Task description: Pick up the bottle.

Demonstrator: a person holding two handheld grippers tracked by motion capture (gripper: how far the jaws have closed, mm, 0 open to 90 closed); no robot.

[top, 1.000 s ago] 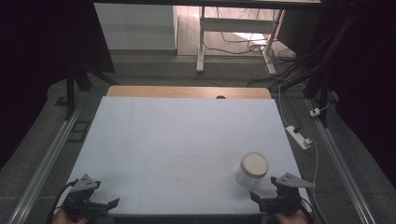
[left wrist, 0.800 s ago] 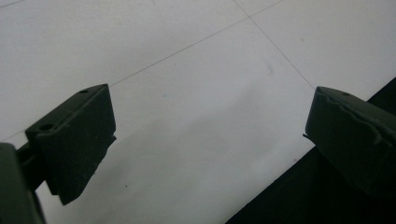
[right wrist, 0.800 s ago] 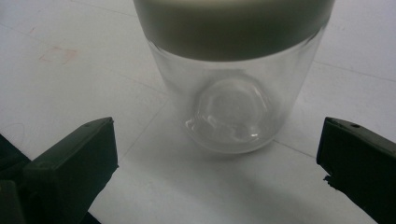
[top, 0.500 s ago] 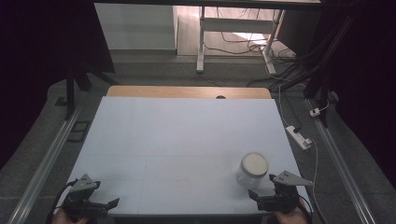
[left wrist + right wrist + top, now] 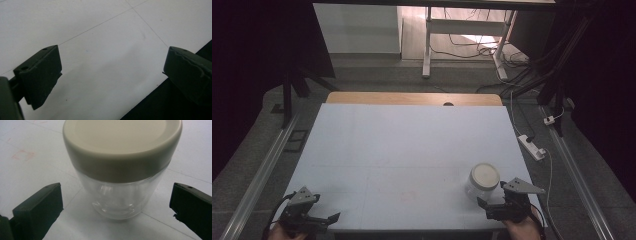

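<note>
Compared with a second ago, the right gripper [image 5: 492, 205] has crept a little nearer to the jar [image 5: 482, 181], which has stayed put; the left gripper [image 5: 319, 219] has hardly shifted at the near left corner of the table [image 5: 402, 145].

Both grippers stand with jaws wide apart and hold nothing. In the right gripper view the jar [image 5: 122, 165] sits centred between the jaws, just beyond them.

To grasp it well, I would push forward until the jaws flank the clear wall below the lid [image 5: 122, 137], keep the gripper level, and close gently on the glass-like body rather than the lid, since a smooth wall may slip.

It stands upright at the near right of the table, looks empty, and has a clear body under a broad cream lid.
</note>
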